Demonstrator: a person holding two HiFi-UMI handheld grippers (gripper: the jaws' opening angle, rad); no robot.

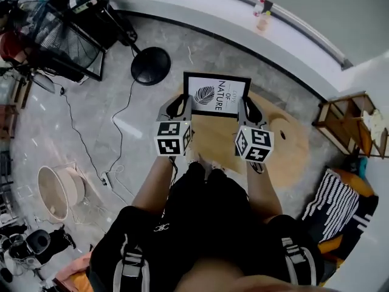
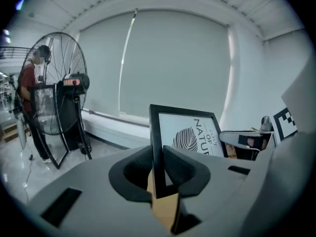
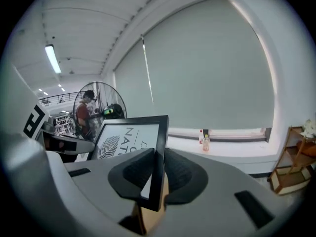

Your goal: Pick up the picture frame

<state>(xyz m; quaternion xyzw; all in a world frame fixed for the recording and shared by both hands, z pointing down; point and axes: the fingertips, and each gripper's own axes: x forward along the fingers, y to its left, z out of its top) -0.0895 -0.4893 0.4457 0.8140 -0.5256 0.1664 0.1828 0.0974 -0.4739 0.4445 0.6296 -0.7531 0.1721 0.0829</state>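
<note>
From the head view, the picture frame hangs in the air above a round wooden table, with the left gripper and the right gripper at its two sides.

In the left gripper view, the jaws sit narrow, pads pressing the frame's black left edge (a big fan stands behind).

In the right gripper view, the jaws clamp its right edge likewise.

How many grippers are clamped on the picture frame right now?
2. The left gripper is shut on the left edge of the picture frame, and the right gripper is shut on its right edge. Each gripper view shows its grip plainly; nothing is hidden.
</note>
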